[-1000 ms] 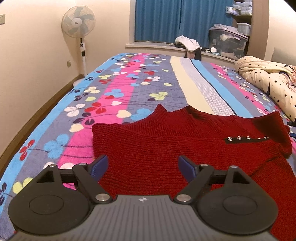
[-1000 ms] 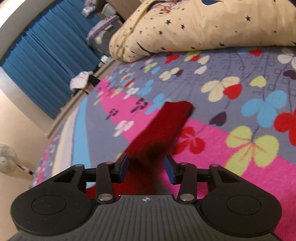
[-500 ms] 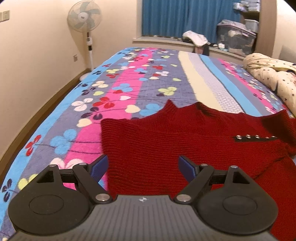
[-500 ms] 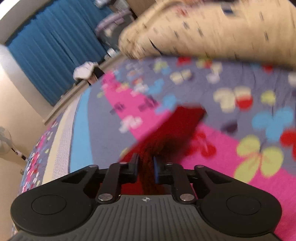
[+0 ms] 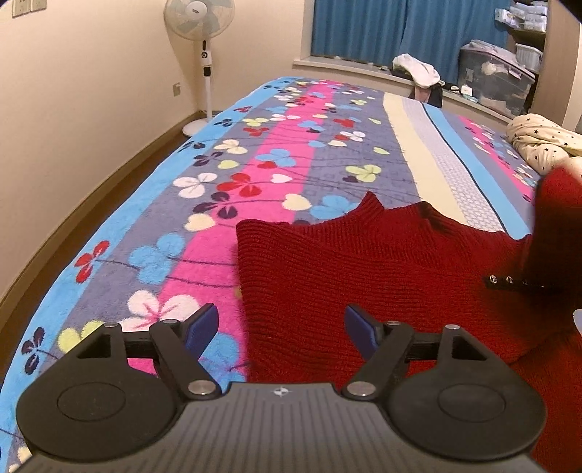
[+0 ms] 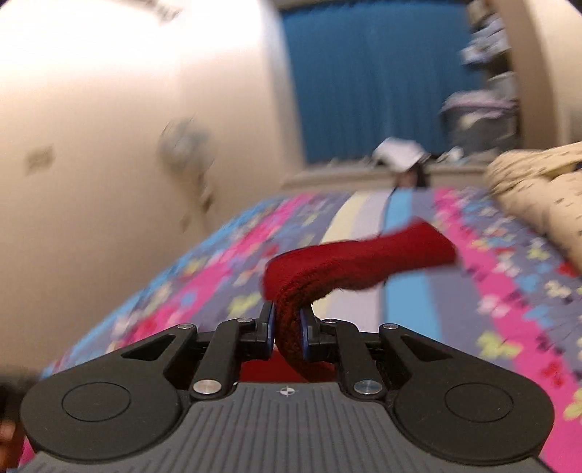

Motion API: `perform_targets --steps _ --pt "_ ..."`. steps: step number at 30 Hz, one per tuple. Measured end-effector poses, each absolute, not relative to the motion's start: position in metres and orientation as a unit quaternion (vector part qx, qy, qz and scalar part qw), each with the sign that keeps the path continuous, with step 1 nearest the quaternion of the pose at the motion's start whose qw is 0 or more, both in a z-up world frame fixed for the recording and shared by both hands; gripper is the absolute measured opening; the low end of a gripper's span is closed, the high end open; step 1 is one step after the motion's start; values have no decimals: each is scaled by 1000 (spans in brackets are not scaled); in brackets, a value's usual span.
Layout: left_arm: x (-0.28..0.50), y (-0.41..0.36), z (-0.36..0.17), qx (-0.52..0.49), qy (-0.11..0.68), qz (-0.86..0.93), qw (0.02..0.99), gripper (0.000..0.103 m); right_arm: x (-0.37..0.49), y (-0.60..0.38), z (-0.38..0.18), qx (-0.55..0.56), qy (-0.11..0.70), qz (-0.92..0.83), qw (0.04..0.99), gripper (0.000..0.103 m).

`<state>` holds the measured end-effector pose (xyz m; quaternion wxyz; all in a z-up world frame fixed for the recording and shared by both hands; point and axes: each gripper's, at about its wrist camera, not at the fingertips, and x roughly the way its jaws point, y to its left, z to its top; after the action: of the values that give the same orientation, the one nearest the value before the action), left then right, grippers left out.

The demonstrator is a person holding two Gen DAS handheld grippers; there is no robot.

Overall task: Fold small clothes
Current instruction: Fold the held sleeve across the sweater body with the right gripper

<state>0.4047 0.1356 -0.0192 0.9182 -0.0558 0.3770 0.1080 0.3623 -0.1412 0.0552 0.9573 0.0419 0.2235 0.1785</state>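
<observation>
left wrist view: a red knitted sweater (image 5: 382, 276) is shown spread on a flower-patterned blanket (image 5: 225, 189), its collar turned toward the far end of the bed and a short row of metal studs (image 5: 509, 281) visible at the right. the left gripper (image 5: 282, 327) is held low over the near hem with nothing between its blue pads (image 5: 203, 324); its jaws stand wide and are closing slightly, and no cloth is pressed. this placement is judged to serve as a ready anchor on the body of the garment while the other side is worked. at the right edge a blurred red mass, taken to be the lifted sleeve (image 5: 556, 203), is seen raised above the blanket.

right wrist view: the right gripper (image 6: 285, 329) is clamped on the sleeve (image 6: 360, 258), the knit being pinched between the two pads near the cuff end, which curls away to the right above the bedding. the background is smeared, so fine detail cannot be read. the sleeve is judged to be gripped near its end so that it can be carried across the body for the first fold.

unrelated items: a standing fan (image 5: 198, 22), blue curtains (image 5: 400, 29) and a star-printed quilt (image 5: 542, 142) are noted beyond the work area.
</observation>
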Motion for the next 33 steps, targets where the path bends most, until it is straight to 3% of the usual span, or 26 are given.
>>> perform_targets --steps 5,11,13,16,19,22,27,29,31,33 --pt "402 135 -19 -42 375 115 919 81 384 -130 -5 119 328 148 925 15" --pt "406 149 -17 -51 372 139 916 82 388 -121 -2 128 292 122 940 14" --pt "407 154 -14 -61 367 143 917 82 377 -104 4 80 247 109 960 14" --pt "407 162 -9 -81 354 149 920 82 348 -51 11 -80 169 210 960 15" --pt "408 173 -10 -121 355 144 916 82 337 -17 -6 -140 220 332 906 14" --pt "408 179 -11 -161 360 125 910 82 331 2 -30 -212 270 338 877 18" --pt "408 175 -11 -175 359 108 910 82 336 -8 -20 -180 292 326 881 20" --pt "408 174 -12 -176 362 107 909 82 337 -17 -4 -144 270 314 899 28" --pt "409 174 -13 -175 366 109 908 82 336 -31 10 -107 238 285 923 46" --pt "411 173 -15 -173 369 111 906 82 344 -43 15 -78 226 239 941 52"
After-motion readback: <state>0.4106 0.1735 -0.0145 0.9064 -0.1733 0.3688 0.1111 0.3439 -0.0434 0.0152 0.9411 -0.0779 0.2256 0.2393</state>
